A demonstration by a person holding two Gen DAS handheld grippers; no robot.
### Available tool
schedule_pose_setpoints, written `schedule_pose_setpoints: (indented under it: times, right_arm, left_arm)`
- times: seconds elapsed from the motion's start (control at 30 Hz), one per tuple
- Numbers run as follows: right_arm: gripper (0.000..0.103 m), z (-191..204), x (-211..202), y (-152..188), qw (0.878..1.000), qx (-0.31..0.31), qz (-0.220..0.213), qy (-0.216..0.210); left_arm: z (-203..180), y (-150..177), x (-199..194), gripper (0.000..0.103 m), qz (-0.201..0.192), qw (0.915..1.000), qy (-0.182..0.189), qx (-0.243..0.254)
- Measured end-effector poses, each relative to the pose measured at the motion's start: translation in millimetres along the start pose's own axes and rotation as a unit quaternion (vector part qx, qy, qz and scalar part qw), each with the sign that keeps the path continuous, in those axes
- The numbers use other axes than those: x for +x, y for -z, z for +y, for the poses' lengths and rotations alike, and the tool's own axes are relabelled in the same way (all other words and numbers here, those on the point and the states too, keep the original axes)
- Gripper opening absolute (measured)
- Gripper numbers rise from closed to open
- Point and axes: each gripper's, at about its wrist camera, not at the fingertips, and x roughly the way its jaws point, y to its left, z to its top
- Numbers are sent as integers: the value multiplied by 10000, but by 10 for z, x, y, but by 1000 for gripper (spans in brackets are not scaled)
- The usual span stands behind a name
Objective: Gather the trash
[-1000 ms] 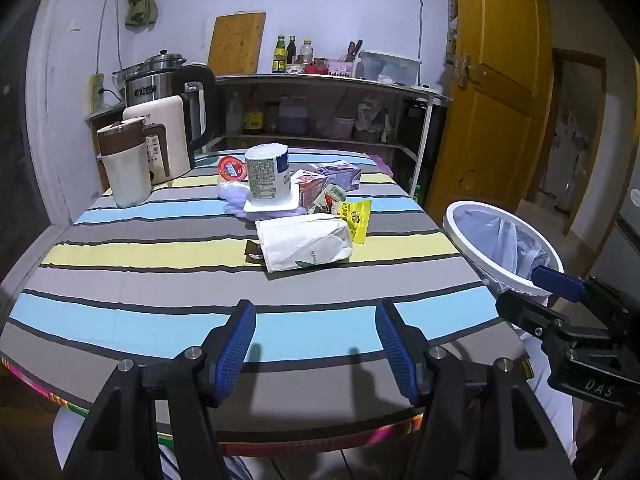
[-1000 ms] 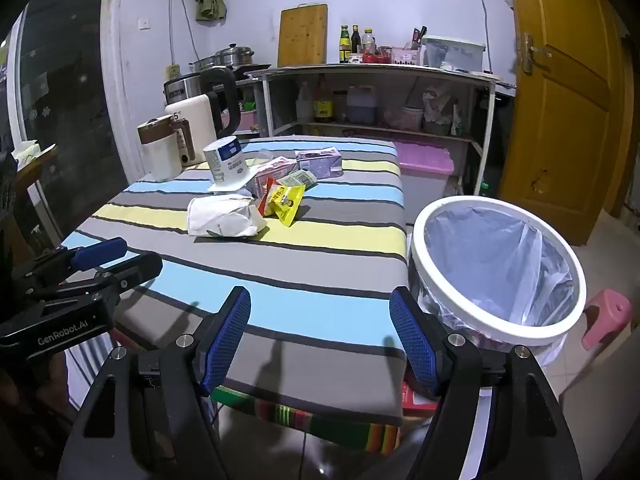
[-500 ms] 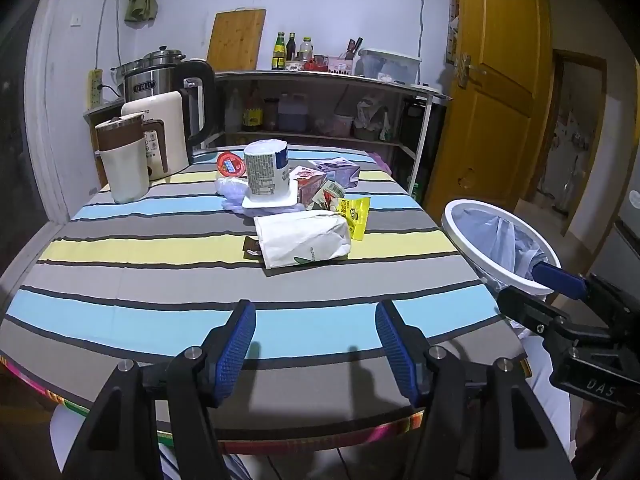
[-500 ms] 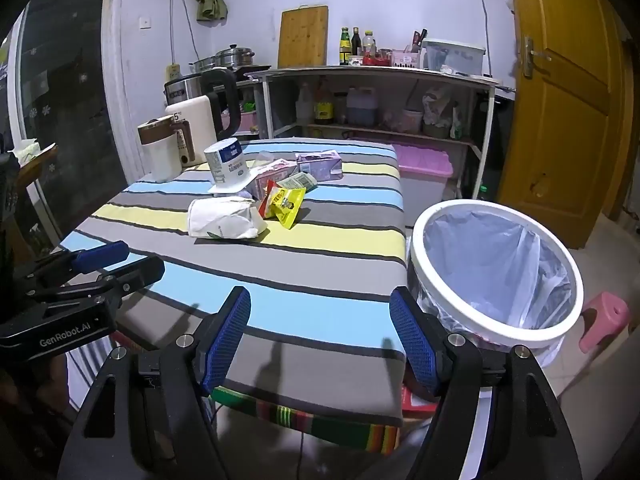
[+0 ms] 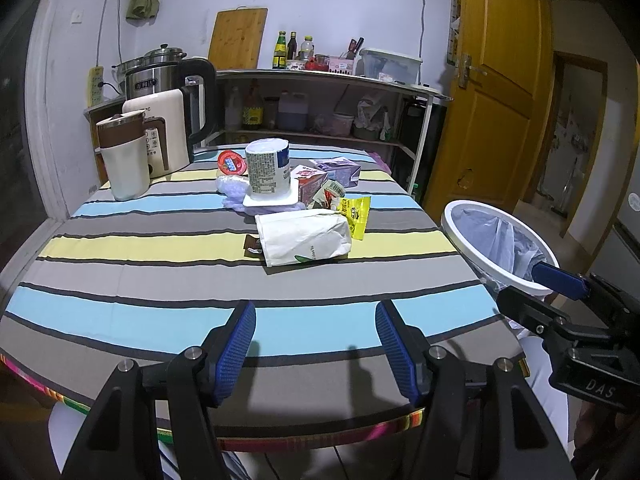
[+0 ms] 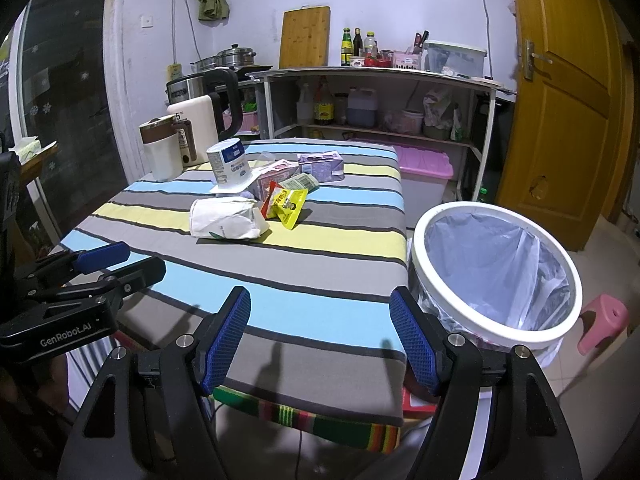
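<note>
Trash lies in a cluster mid-table: a white paper bag [image 5: 306, 237], a yellow snack packet [image 5: 354, 212], a white tub [image 5: 267, 172] standing upside down, a pink carton [image 5: 310, 186] and a purple carton [image 5: 336, 169]. The bag [image 6: 224, 222] and packet [image 6: 289, 206] also show in the right wrist view. A white-rimmed bin [image 6: 496, 268] with a plastic liner stands right of the table. My left gripper [image 5: 316, 340] is open and empty over the table's near edge. My right gripper [image 6: 320, 332] is open and empty, near the table's front right corner beside the bin.
The striped tablecloth [image 5: 160, 264] covers the table. A cream kettle [image 5: 160, 136] and a brown-lidded cup [image 5: 124, 160] stand at the back left. A shelf unit [image 6: 380, 100] stands behind, a pink-lidded box [image 6: 426, 168] and a pink stool [image 6: 604, 320] on the floor.
Both grippers have drawn back and up slightly from the table, so the trash looks a little farther away. Both stay open.
</note>
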Motion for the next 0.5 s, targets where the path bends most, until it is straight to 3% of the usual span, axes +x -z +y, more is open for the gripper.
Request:
schedule_pose_setpoints:
  times: [0.5]
  right_arm:
    - [72, 13, 1, -1, 10000, -17, 3, 10]
  left_arm:
    - [4, 5, 5, 62, 29, 10000, 37, -21]
